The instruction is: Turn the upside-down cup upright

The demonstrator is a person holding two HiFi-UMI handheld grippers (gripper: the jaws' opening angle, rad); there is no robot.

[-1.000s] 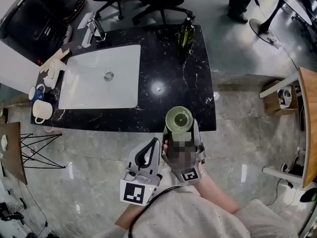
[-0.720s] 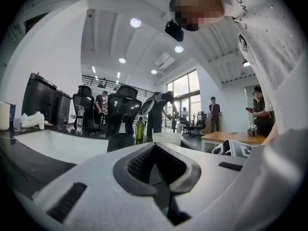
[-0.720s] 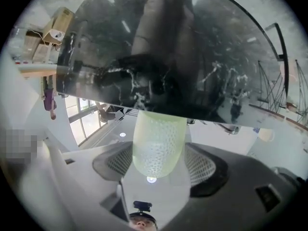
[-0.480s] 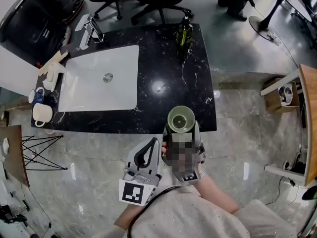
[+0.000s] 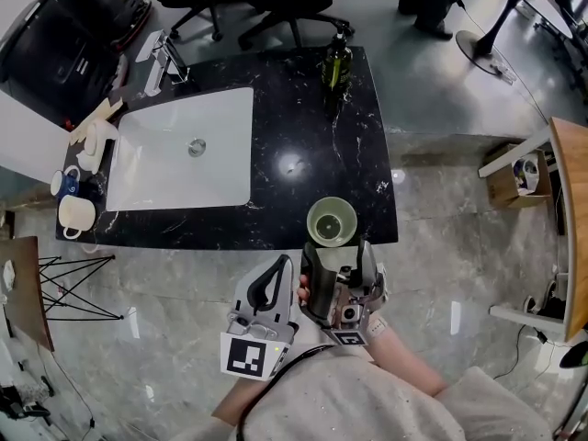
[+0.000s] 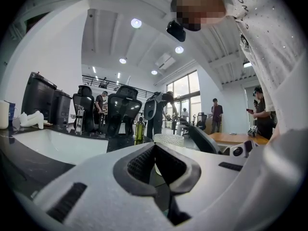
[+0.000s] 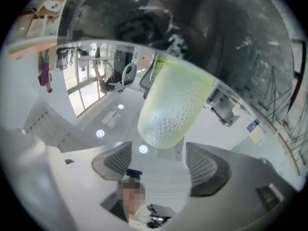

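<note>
The pale green textured cup [image 5: 332,221] stands on the black marble counter [image 5: 294,108] close to its front edge, open mouth up. My right gripper [image 5: 337,261] sits just behind it, off the counter's edge, open and not touching it. The right gripper view is turned over: the cup [image 7: 171,105] hangs from the counter beyond the spread fingertips, and the right gripper [image 7: 159,166] has nothing between its fingers. My left gripper [image 5: 274,281] is lower left, over the floor, shut and empty. Past the left gripper [image 6: 155,150] the cup [image 6: 168,139] shows its rim.
A white sink [image 5: 175,154] with a faucet [image 5: 165,58] fills the counter's left half. A dark green bottle [image 5: 337,62] stands at the back right. Mugs [image 5: 73,211] crowd the left end. Office chairs stand behind the counter, and a wooden table [image 5: 570,219] is at the right.
My right gripper has let go of the cup and drawn back toward me. The cup stays on the counter's front edge. The left gripper has hardly moved.
</note>
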